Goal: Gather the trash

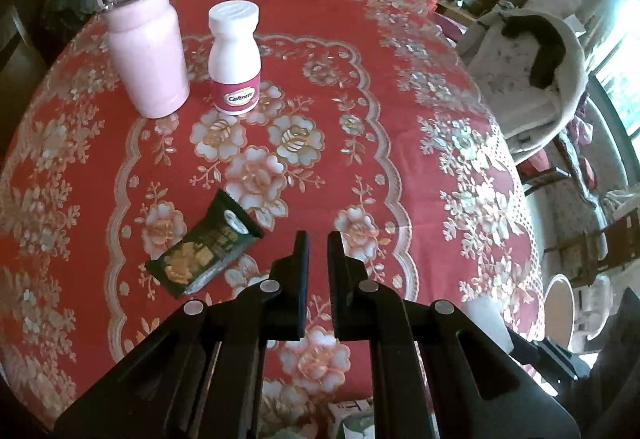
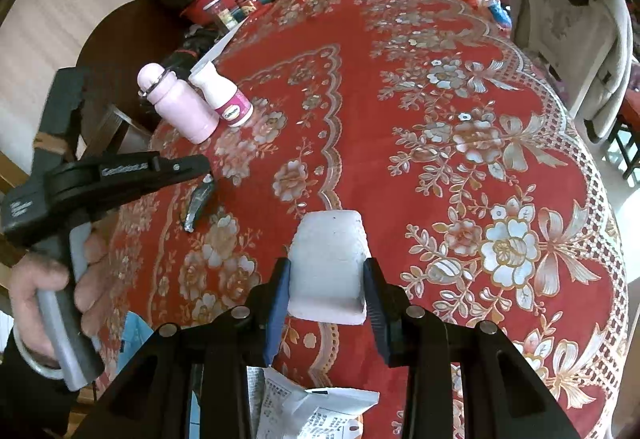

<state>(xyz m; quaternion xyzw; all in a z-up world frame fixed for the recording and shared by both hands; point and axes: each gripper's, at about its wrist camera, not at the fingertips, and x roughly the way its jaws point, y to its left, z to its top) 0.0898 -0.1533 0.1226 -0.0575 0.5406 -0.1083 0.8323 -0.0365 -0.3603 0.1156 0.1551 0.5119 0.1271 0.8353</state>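
**White block held, green wrapper not picked up yet**

The right hand-held gripper point(image 2: 326, 285) is clamped on a white foam-like block point(image 2: 328, 263), held above the red-clothed bench point(image 2: 400, 99). The left hand-held gripper point(image 1: 318, 245) is nearly closed on nothing, just beside a dark green snack wrapper point(image 1: 206, 243) lying flat. A flat wrapper could easily be skidded along the cloth rather than pinched, and the cloth might get snagged. The pink bottle point(image 1: 146, 43) and white pill bottle point(image 1: 235, 57) are both capped, so contents can't be seen. No trash bin can be made out.
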